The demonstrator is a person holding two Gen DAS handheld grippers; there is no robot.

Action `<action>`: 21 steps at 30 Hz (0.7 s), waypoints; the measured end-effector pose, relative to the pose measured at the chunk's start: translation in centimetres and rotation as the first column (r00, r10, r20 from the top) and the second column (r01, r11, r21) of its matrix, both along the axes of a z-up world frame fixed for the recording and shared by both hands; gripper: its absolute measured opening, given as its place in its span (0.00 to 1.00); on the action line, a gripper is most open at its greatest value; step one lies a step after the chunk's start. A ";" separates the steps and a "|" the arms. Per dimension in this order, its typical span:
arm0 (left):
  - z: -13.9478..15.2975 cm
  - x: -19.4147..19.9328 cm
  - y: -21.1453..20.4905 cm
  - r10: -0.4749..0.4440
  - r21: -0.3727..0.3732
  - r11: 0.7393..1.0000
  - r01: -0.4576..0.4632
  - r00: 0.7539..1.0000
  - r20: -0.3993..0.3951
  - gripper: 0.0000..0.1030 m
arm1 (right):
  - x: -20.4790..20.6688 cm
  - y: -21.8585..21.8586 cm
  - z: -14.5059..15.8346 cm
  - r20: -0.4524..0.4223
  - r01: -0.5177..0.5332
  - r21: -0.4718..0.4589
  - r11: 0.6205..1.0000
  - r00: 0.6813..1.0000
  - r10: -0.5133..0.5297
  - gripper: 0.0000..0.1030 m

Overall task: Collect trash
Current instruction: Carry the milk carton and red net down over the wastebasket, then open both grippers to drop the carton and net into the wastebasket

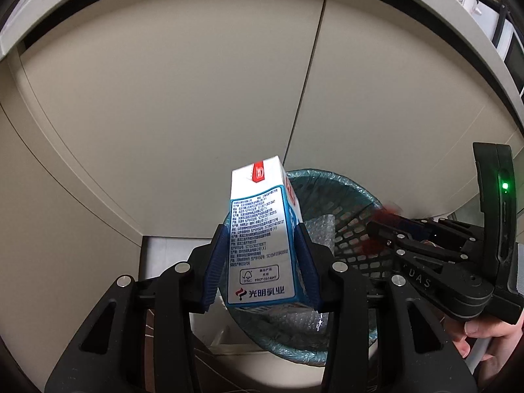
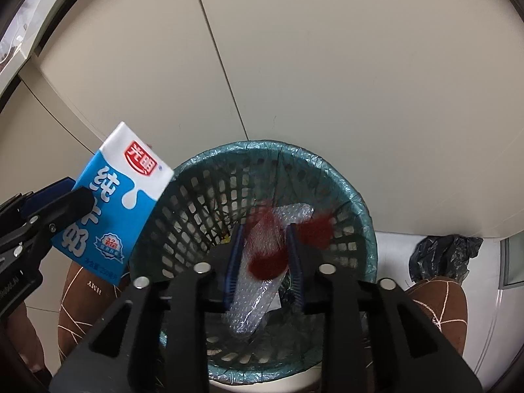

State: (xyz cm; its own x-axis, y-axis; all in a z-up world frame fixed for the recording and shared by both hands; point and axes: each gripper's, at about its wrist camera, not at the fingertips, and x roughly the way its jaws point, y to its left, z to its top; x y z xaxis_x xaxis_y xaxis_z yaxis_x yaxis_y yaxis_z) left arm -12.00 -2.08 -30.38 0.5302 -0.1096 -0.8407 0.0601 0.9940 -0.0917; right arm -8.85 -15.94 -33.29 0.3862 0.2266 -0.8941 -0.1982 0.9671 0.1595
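A blue and white milk carton [image 1: 258, 229] [image 2: 124, 203] stands upright between my left gripper's [image 1: 261, 231] blue pads, which are shut on its sides. It hangs at the left rim of a teal-lined mesh waste basket [image 1: 327, 175] [image 2: 262, 145]. My right gripper [image 2: 264, 232] [image 1: 376, 229] points down into the basket with its jaws apart. A red net scrap [image 2: 268, 258], blurred, sits loose between its fingers, and the pads do not press on it. Bubble wrap [image 2: 255, 298] [image 1: 322, 226] lies in the basket below.
Beige cabinet doors [image 2: 327, 82] rise right behind the basket. A crumpled black bag [image 2: 442, 252] lies on the floor at the right. A person's brown patterned slippers [image 2: 439, 308] stand either side of the basket. A hand [image 1: 475, 334] holds the right gripper.
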 end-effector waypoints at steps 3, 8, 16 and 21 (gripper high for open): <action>-0.2 0.2 -0.1 0.003 0.002 1.000 -0.003 1.000 -0.008 0.40 | -0.1 0.0 -0.1 -0.001 0.001 0.016 1.000 1.000 -0.001 0.49; -0.4 0.3 -0.3 -0.003 -0.004 1.000 0.003 1.000 -0.009 0.40 | -0.5 -0.8 0.5 0.018 0.005 0.025 1.000 1.000 -0.005 0.67; -1.2 1.3 -2.3 -0.046 -0.026 0.999 0.046 0.999 -0.017 0.40 | -1.7 -3.6 1.9 0.062 0.065 -0.003 0.998 0.996 -0.065 0.85; -2.3 1.6 -4.0 -0.080 -0.031 0.996 0.079 0.996 -0.036 0.40 | -2.3 -6.4 1.9 0.061 0.124 0.032 0.992 0.990 -0.126 0.85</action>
State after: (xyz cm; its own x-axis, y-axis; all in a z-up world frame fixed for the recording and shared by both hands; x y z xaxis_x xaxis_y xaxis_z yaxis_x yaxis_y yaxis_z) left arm -10.39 -6.05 -32.67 0.4874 -0.1753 -0.8554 0.1352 0.9830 -0.1244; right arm -11.20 -22.30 -31.40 0.4680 0.1974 -0.8614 -0.0865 0.9803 0.1777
